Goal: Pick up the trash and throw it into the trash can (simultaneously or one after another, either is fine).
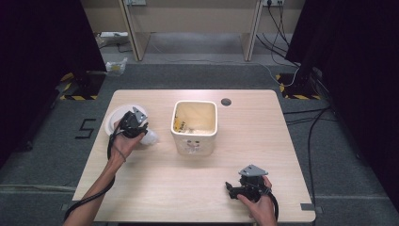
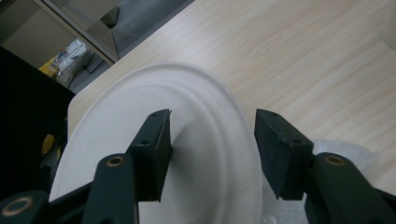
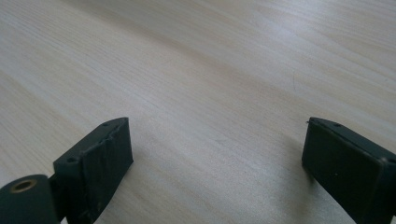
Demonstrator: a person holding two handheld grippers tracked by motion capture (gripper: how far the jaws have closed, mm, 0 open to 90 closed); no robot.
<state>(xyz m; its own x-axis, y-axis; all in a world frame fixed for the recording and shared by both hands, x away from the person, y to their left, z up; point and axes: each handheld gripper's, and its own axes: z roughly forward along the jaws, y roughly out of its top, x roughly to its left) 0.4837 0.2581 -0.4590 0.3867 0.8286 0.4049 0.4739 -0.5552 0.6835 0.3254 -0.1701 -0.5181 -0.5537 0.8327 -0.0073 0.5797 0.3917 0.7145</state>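
Note:
A white paper plate [image 1: 114,118] lies near the table's left edge. My left gripper [image 1: 131,123] hovers over it, held in a hand. In the left gripper view that gripper [image 2: 212,135] is open, and the plate [image 2: 187,93] spreads under its jaws with its right rim between them. Nothing is gripped. A crumpled clear plastic piece [image 1: 150,138] lies just right of the plate, beside the right jaw [image 2: 348,154]. Near the front right edge my right gripper [image 1: 231,188] points left. It stands open [image 3: 215,154] over bare wood.
A square cream bin [image 1: 193,143] stands in the middle of the table, with yellowish bits inside. A round cable hole [image 1: 226,101] sits behind it. Bare tabletop [image 1: 188,188] lies between the two hands. Cables run over the floor to the right.

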